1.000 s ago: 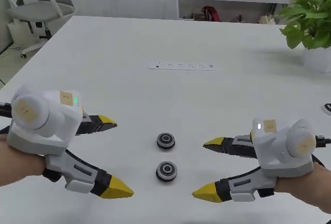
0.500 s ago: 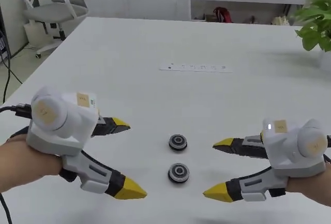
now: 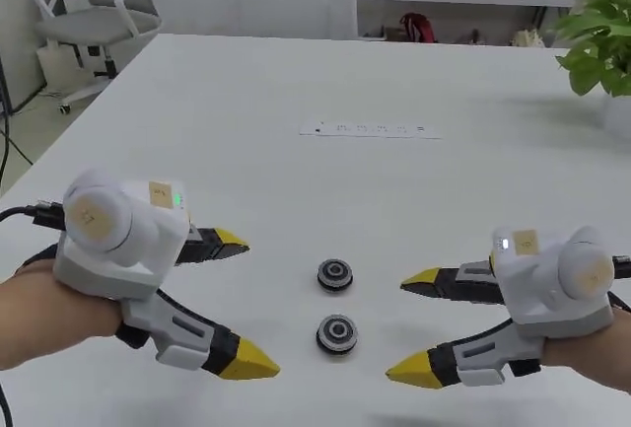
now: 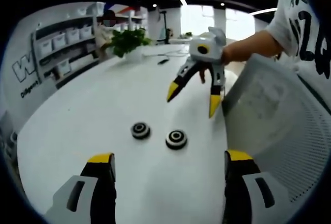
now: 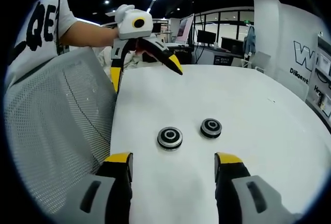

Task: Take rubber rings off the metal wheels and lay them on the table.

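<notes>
Two small metal wheels with black rubber rings lie flat on the white table, the far wheel (image 3: 335,274) (image 4: 140,130) (image 5: 211,128) a little behind the near wheel (image 3: 337,333) (image 4: 176,138) (image 5: 170,137). My left gripper (image 3: 239,304) (image 4: 164,164) is open, to the left of both wheels, its yellow-tipped jaws pointing right. My right gripper (image 3: 414,326) (image 5: 173,163) is open on the right side, its jaws pointing left at the wheels. Neither gripper touches a wheel. The opposite gripper shows beyond the wheels in each gripper view: the right gripper (image 4: 192,92) and the left gripper (image 5: 145,70).
A white power strip (image 3: 370,130) lies on the table farther back. A potted green plant (image 3: 597,47) stands at the back right. An office chair (image 3: 94,13) and shelves are beyond the far table edge. A mesh chair back (image 5: 51,146) is close to the table's near edge.
The head camera has shifted, moving the whole scene in the picture. Both grippers stay open beside the wheels, and the wheels have not moved on the table.
</notes>
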`<state>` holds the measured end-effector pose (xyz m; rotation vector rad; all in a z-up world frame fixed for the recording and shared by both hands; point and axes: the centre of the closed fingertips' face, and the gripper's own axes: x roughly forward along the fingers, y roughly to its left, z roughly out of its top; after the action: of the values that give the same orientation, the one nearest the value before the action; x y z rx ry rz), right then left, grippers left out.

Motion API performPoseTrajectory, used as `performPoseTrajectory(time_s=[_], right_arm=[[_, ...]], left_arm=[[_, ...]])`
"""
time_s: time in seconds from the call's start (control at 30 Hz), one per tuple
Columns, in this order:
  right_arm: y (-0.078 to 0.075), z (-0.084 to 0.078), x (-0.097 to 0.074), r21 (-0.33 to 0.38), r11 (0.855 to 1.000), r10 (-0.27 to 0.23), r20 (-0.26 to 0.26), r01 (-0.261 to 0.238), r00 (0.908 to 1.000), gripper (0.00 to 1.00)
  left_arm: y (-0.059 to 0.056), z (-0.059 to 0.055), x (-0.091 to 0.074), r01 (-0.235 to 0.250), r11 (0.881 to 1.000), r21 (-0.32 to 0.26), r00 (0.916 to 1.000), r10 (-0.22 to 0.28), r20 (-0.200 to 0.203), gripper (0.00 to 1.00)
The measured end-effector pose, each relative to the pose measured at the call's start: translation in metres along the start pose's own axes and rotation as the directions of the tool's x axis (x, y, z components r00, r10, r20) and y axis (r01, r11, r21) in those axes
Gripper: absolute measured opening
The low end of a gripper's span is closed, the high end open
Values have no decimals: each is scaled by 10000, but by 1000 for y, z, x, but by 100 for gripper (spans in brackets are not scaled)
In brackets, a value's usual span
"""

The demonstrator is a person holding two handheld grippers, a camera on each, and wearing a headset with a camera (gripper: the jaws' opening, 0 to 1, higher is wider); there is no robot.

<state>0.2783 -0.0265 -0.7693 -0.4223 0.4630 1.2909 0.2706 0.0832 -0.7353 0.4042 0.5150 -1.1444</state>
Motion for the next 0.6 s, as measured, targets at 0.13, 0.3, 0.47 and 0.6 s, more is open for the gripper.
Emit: performPoseTrajectory(time_s=[0.13, 0.3, 0.47, 0.6], right_arm=[[-1, -1, 2, 24, 10000, 25, -27, -25, 10000, 60], [-2, -2, 4, 37, 9999, 96, -61, -96, 9999, 59], [0, -3, 6, -46, 9998, 212, -163, -213, 9996, 58], [0, -1, 8, -46, 9997, 251, -61, -252, 9997, 57]], left_arm=[[-1, -1, 4, 106, 9999, 9, 9999, -106, -84, 88], [0, -2, 7, 163, 9999, -38, 9998, -163, -125, 88], [1, -2, 10, 213, 9997, -69, 9997, -214, -135, 86], [1, -2, 12, 229, 9997, -86, 9996, -230, -149, 84]])
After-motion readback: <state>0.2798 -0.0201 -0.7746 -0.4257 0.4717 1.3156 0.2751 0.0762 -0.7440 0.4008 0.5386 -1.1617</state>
